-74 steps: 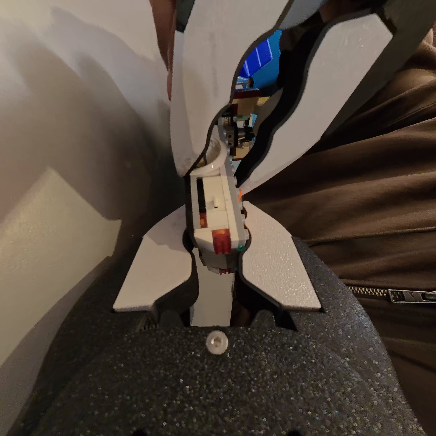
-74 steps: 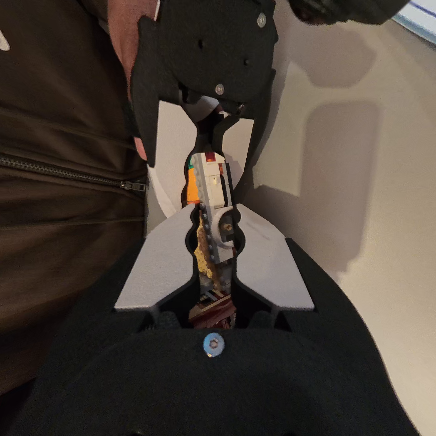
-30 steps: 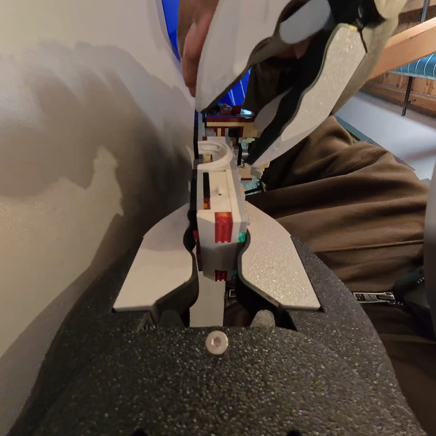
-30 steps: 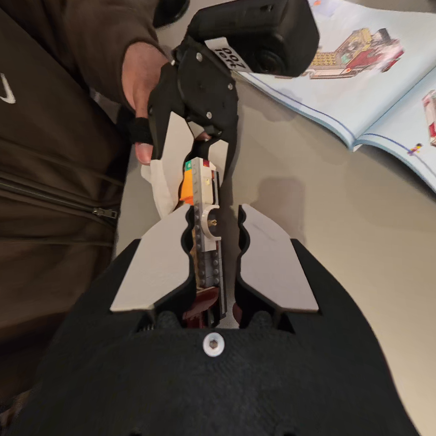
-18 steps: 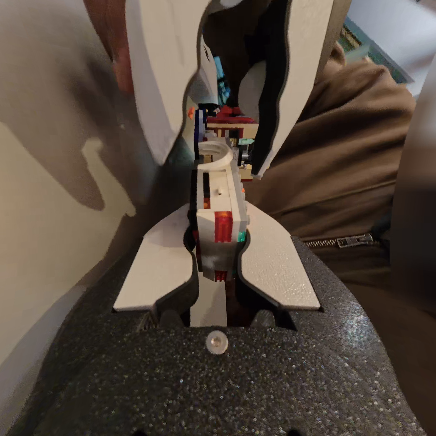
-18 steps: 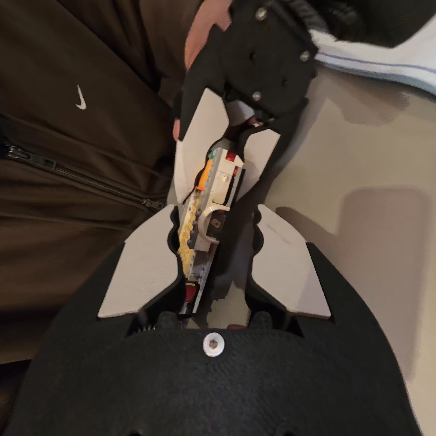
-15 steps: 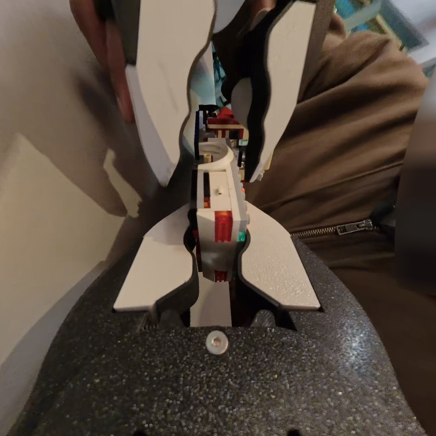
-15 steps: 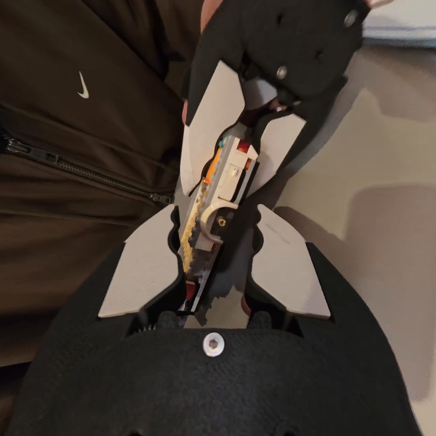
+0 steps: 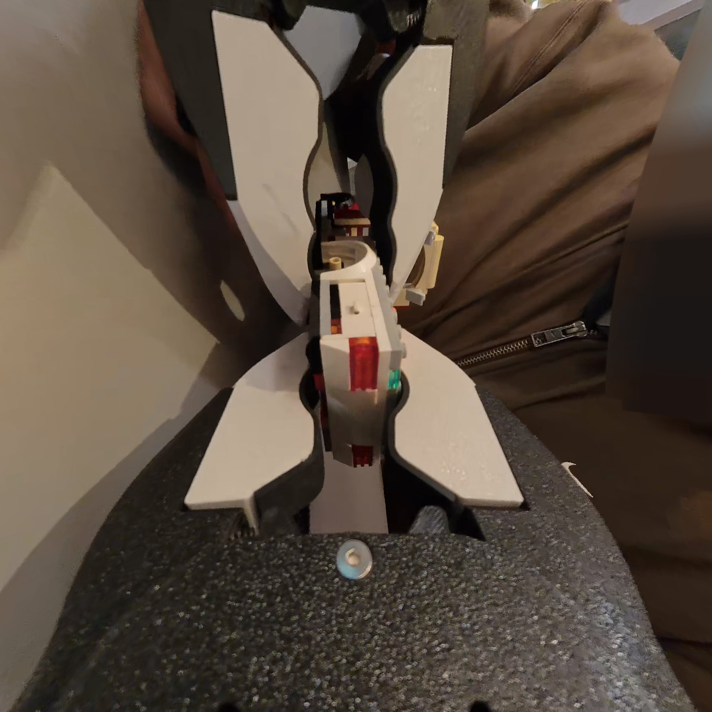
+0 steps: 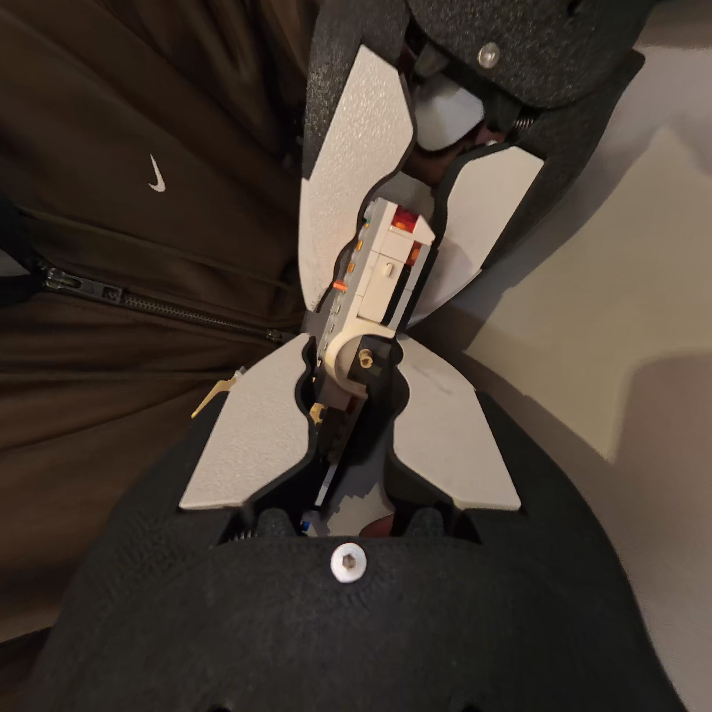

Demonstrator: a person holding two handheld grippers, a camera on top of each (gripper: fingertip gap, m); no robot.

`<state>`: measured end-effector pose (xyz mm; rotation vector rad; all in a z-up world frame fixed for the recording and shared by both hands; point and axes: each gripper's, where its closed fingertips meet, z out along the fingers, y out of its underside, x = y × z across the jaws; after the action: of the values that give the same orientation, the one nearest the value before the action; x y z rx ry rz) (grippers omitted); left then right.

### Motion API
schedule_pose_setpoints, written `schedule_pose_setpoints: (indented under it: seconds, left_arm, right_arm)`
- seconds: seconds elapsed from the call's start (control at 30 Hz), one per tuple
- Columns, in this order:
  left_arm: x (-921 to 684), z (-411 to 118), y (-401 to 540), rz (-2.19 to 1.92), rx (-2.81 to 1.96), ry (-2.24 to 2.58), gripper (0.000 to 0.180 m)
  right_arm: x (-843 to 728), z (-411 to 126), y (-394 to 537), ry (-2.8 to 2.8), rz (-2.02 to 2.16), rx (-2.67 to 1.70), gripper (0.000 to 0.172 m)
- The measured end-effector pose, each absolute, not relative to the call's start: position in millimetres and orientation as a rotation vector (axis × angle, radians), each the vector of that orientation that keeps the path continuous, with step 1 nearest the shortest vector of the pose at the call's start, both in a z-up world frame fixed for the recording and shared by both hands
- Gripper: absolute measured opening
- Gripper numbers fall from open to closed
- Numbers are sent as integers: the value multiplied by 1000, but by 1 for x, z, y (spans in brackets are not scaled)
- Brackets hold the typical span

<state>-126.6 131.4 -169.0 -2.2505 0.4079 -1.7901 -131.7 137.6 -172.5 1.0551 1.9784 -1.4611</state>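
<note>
White brick model [image 9: 356, 346], clamped by left gripper [image 9: 352, 381], right gripper [image 10: 352, 370]

No letters, words or numbers can be read anywhere. The only sign is a small white curved logo mark [image 10: 157, 179] on the chest of the brown jacket [image 10: 115, 96]. It sits up and to the left of the right gripper [image 10: 352, 346], above the jacket's zipper [image 10: 173, 308]. To the lower right of the left gripper [image 9: 354, 343], a white sliver [image 9: 576, 477] shows on the same jacket. It is too cut off to make out.
</note>
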Motion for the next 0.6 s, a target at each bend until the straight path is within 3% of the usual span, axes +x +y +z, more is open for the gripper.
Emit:
schedule_pose_setpoints:
  seconds: [0.3, 0.4, 0.6]
  left_arm:
    - [-136, -157, 154, -1751, -2096, 280, 79]
    - [-149, -150, 172, -1670, -1987, 140, 76]
    - [-163, -143, 192, -1590, -1825, -55, 52]
  right_arm:
    - [-150, -165, 163, 1819, -1634, 1222, 34]
    - [-165, -153, 175, 1677, -1757, 1277, 31]
    - [-186, -149, 191, 1590, -1882, 1413, 31]
